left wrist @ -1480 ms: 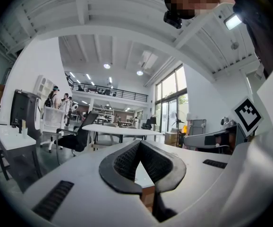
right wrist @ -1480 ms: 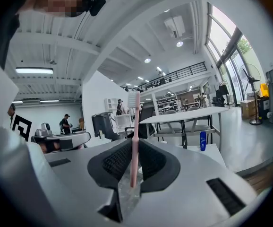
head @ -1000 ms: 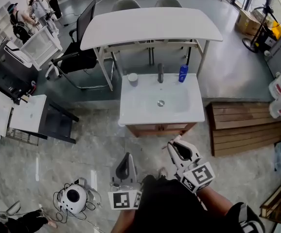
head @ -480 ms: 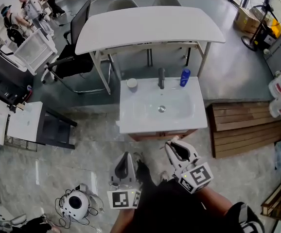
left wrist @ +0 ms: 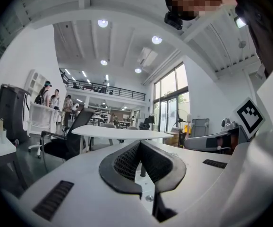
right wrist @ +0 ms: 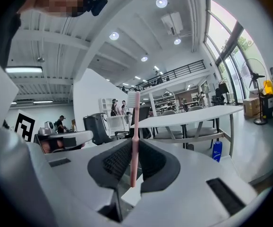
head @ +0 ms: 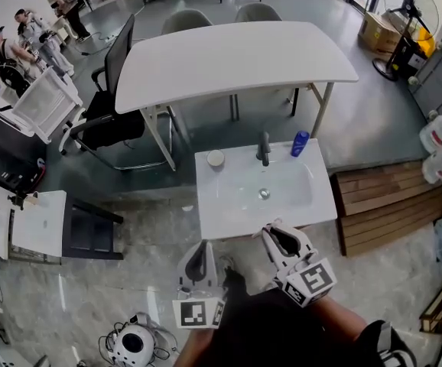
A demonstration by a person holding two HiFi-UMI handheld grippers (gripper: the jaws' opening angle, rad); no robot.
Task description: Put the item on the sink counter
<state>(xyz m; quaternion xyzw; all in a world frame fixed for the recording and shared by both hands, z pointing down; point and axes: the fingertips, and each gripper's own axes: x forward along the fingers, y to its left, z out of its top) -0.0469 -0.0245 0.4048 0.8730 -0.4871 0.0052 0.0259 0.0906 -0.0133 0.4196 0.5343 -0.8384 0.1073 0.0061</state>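
Note:
A pink toothbrush [right wrist: 136, 117] stands upright between the jaws of my right gripper [right wrist: 134, 148], which is shut on its handle; the bristle head points up. In the head view my right gripper [head: 281, 239] hovers over the near edge of the white sink counter [head: 217, 205]. To its left, in front of the counter, my left gripper [head: 198, 261] is held shut with nothing in it, as the left gripper view [left wrist: 140, 145] also shows. The basin has a dark faucet [head: 264, 149] at the back.
A white cup [head: 216, 158] stands on the counter's back left and a blue bottle [head: 300, 143] on its back right. A white table [head: 236, 52] with chairs is beyond the sink. A wooden pallet [head: 381, 205] lies to the right. People stand far left.
The sink counter has come closer: it now reaches my right gripper, which was short of it before. Both grippers keep the same pose and grip.

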